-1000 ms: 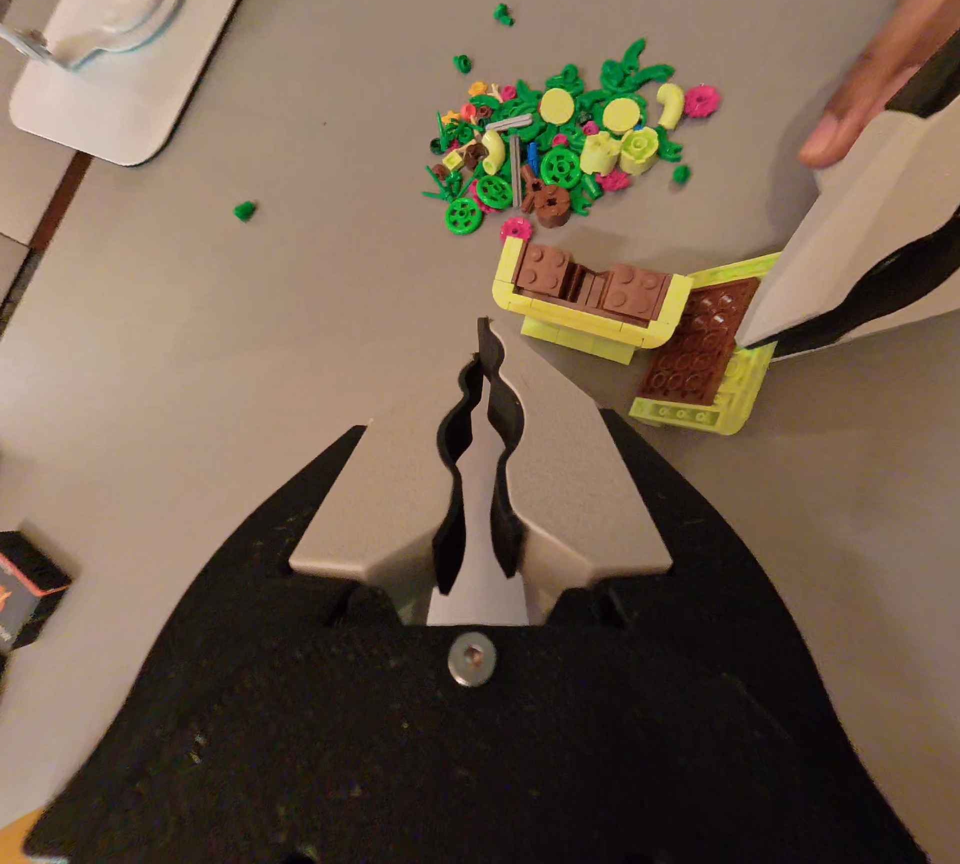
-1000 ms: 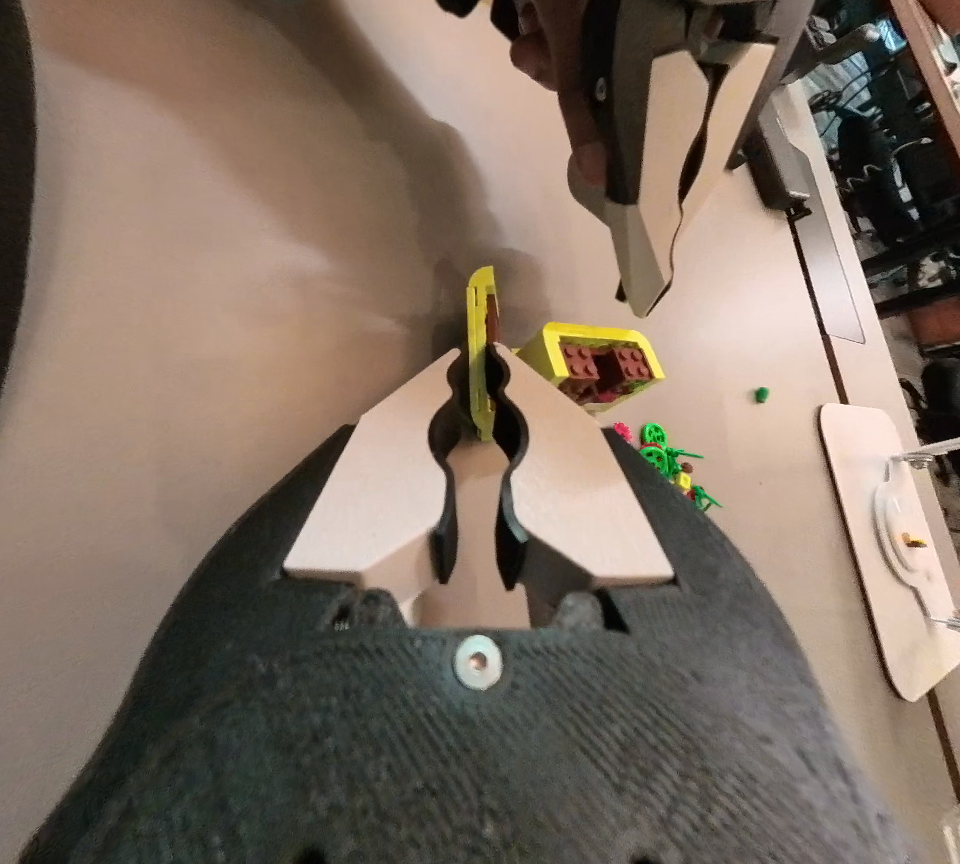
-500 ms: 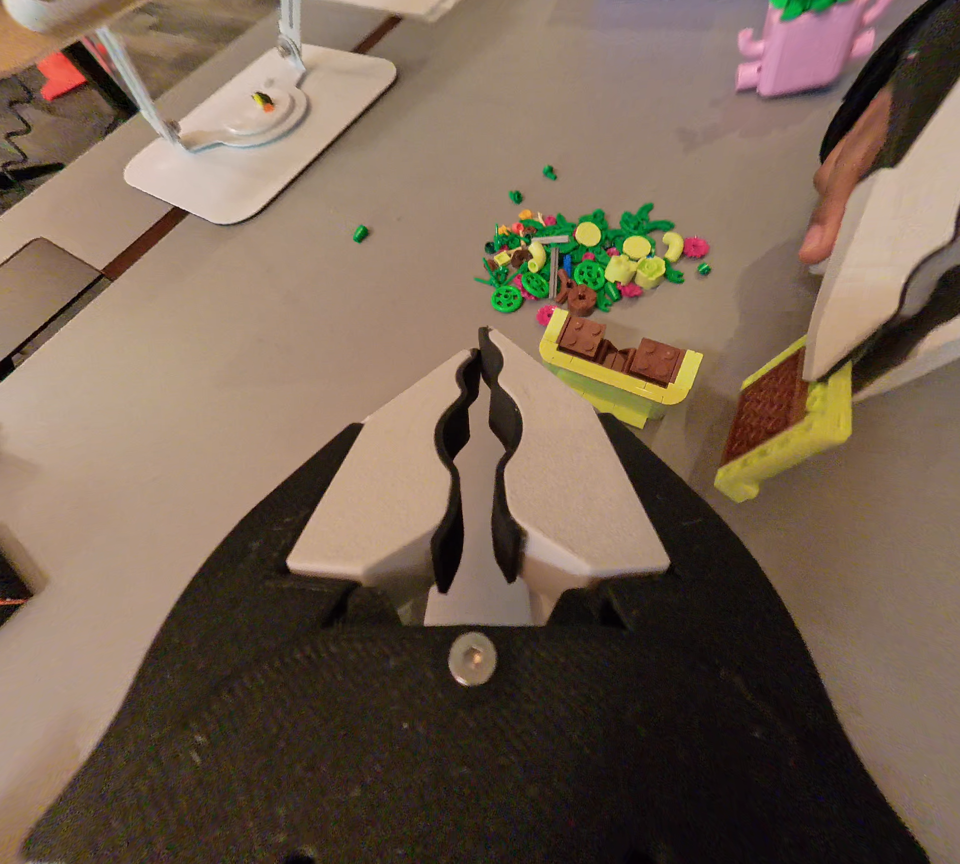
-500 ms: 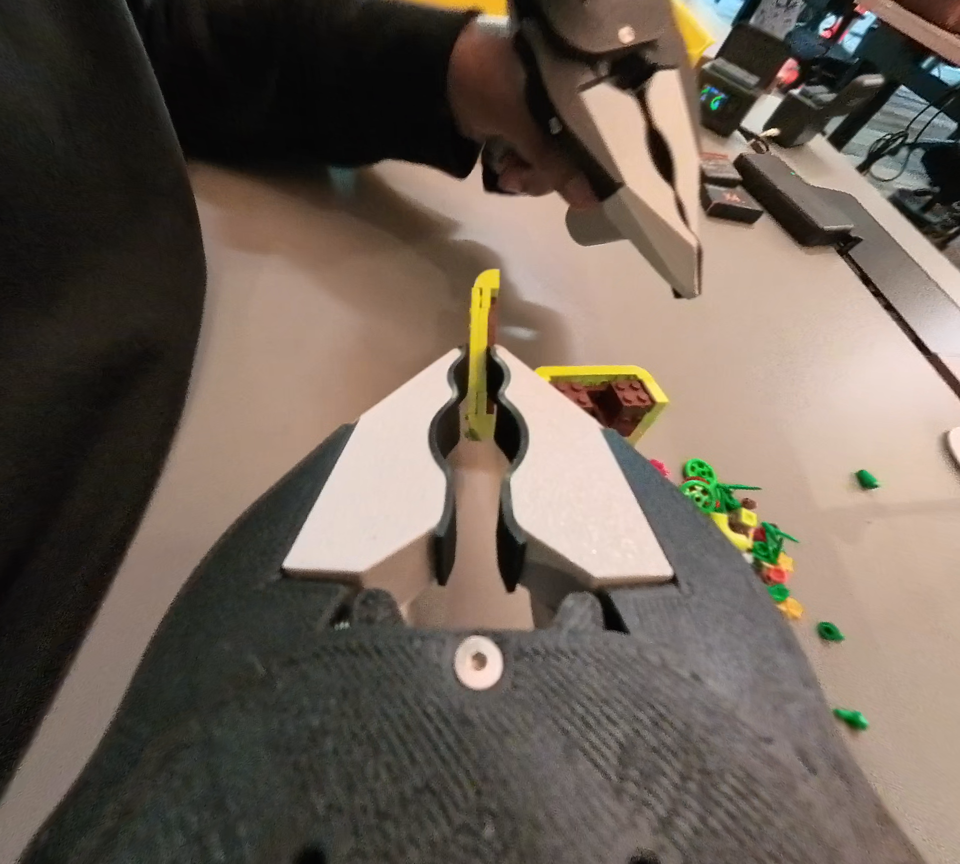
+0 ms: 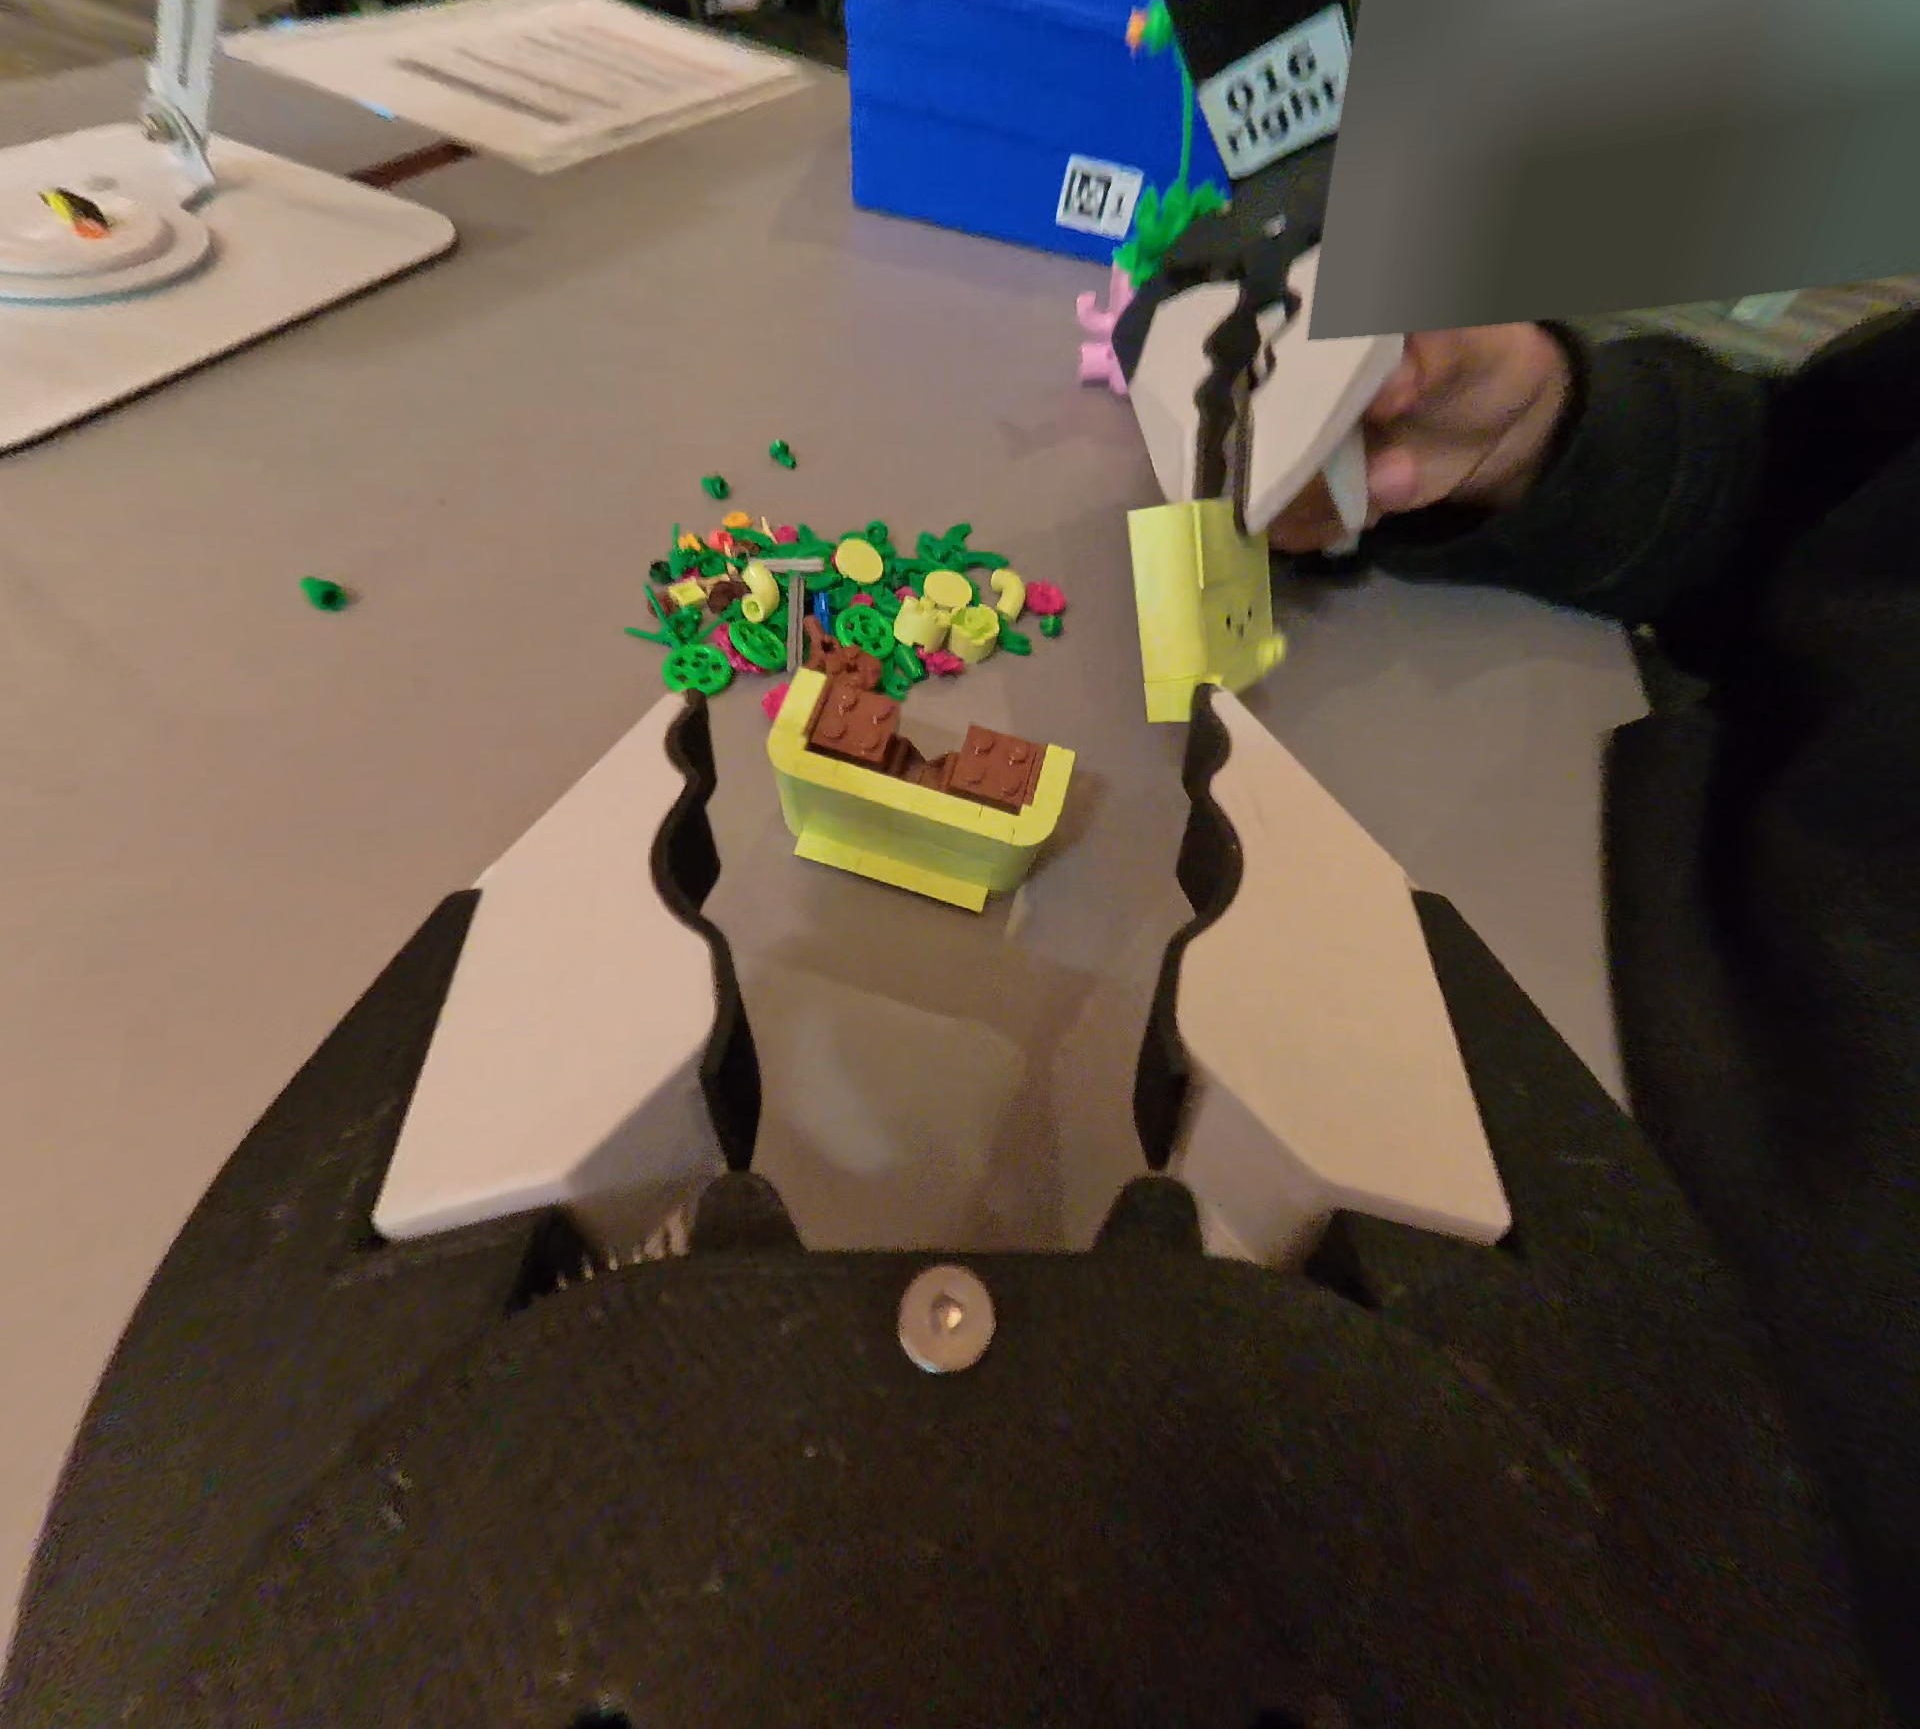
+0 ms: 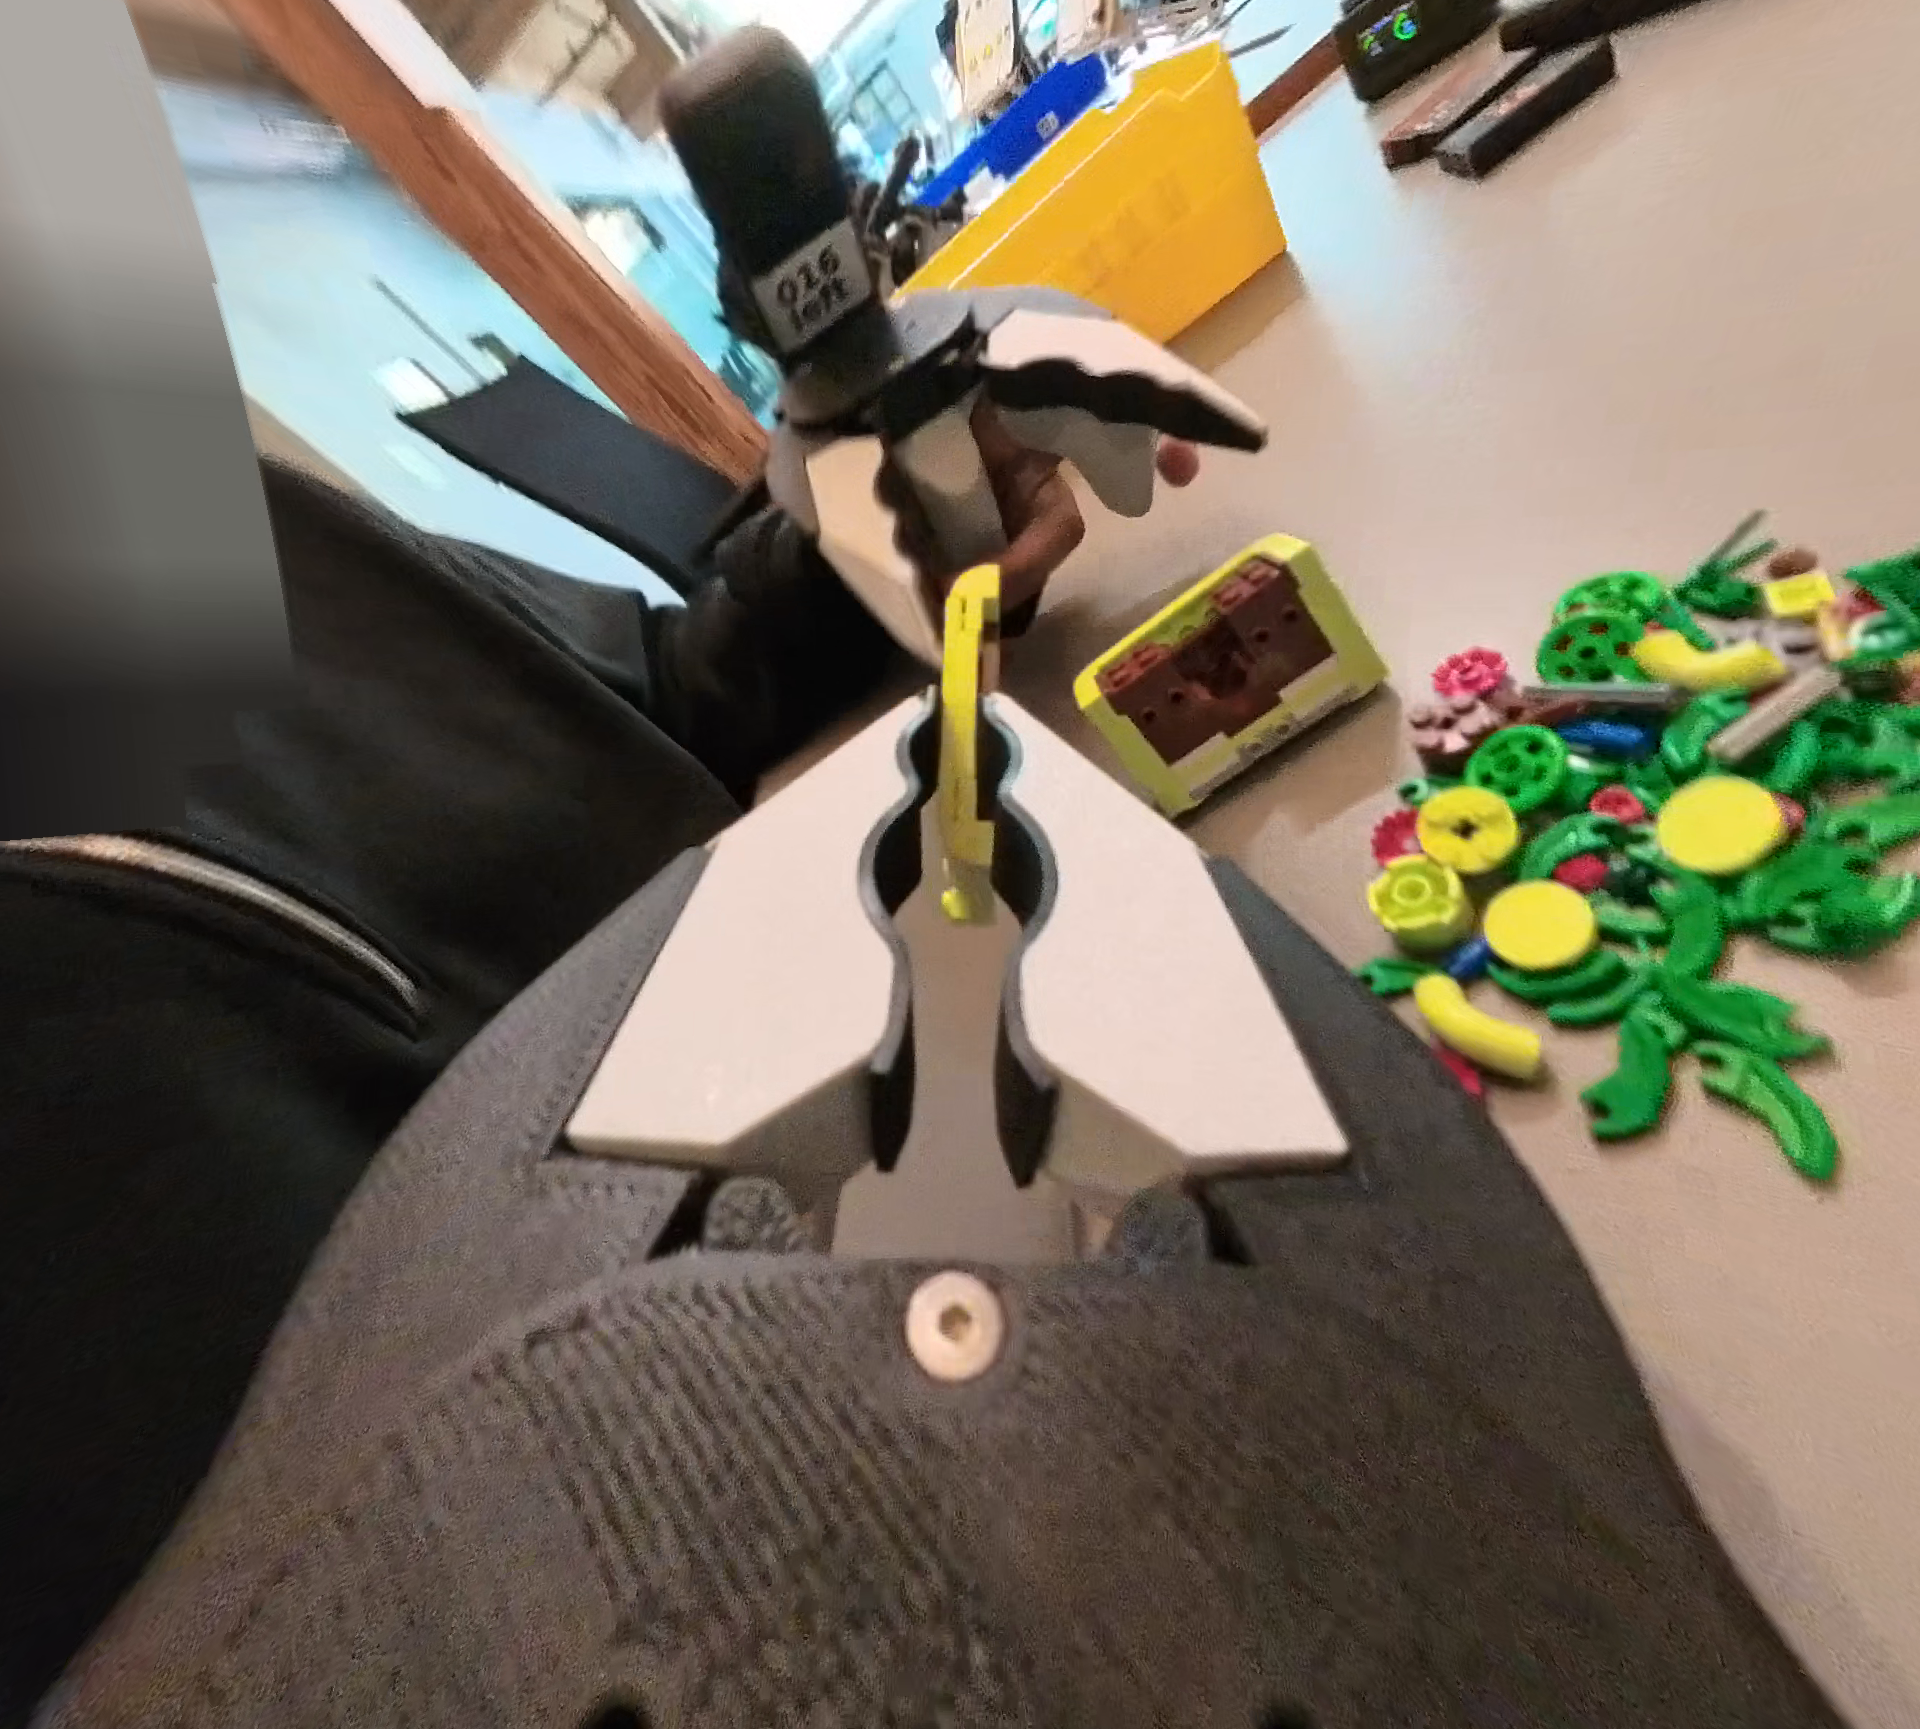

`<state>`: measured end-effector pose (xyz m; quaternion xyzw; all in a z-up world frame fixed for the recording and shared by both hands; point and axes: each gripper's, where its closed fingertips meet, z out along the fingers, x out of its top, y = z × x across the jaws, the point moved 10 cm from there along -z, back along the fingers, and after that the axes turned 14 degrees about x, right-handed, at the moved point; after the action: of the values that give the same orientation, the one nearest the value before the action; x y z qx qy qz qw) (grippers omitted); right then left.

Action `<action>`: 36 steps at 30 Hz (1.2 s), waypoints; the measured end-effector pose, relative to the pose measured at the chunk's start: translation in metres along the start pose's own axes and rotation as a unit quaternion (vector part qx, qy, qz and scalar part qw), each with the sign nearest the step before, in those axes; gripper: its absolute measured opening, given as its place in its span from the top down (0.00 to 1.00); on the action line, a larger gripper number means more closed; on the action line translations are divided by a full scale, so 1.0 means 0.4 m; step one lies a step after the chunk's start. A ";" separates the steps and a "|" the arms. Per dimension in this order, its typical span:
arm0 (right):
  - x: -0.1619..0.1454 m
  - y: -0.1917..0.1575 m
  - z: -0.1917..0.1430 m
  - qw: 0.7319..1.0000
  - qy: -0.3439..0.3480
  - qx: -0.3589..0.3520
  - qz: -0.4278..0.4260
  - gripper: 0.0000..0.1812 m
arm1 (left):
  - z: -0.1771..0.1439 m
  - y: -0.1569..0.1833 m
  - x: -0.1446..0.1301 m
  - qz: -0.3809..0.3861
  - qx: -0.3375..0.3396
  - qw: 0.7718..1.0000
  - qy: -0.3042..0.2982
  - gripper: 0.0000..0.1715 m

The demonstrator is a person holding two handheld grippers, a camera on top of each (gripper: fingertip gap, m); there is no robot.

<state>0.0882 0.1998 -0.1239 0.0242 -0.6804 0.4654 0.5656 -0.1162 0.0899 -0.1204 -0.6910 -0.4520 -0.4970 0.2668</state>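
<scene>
Right claw (image 6: pixel 961 713) is pinching a thin yellow-green brick panel (image 5: pixel 1205 599) by its edge, up off the worktop (image 5: pixel 416 744). Left claw (image 5: pixel 945 723) gapes wide, empty, around the yellow planter block (image 5: pixel 920 796). Edge grip looks skimpy; a bump could twist the panel loose.

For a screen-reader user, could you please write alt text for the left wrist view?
The left gripper, fingers spread wide, hangs above a yellow-and-brown brick planter on a grey table. Beyond lies a pile of small green, yellow and pink pieces; at right, the right gripper holds a yellow brick panel upright.
</scene>
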 end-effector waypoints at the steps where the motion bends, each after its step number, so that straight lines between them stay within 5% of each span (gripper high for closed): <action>1: 0.002 0.008 -0.011 1.000 0.013 0.003 0.023 0.98 | 0.014 0.010 -0.006 0.015 0.004 1.000 -0.018 0.46; 7: -0.006 0.019 -0.018 0.998 -0.031 -0.050 0.022 0.98 | 0.077 0.053 -0.025 0.142 0.090 0.981 -0.099 0.45; 11: -0.011 0.015 -0.009 0.997 -0.051 -0.052 0.015 0.98 | 0.092 0.057 -0.036 0.199 0.128 0.965 -0.115 0.55; 27: -0.028 0.030 0.002 0.993 -0.088 -0.075 0.019 0.98 | -0.001 -0.091 -0.059 0.169 0.206 0.954 -0.140 0.54; 29: -0.028 0.031 0.002 0.994 -0.086 -0.071 0.023 0.98 | 0.001 -0.085 -0.058 0.180 0.217 0.948 -0.144 0.44; 33: -0.024 0.027 0.000 0.995 -0.077 -0.060 0.017 0.98 | -0.022 -0.057 -0.009 0.174 0.217 0.958 -0.065 0.40; 36: -0.015 0.016 0.003 0.997 -0.066 -0.045 -0.006 0.98 | -0.045 -0.008 0.034 0.121 0.136 0.983 0.029 0.42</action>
<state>0.0857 0.1995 -0.1327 0.0336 -0.7365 0.4279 0.5227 -0.1257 0.0815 -0.1013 -0.6832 -0.4203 -0.4147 0.4296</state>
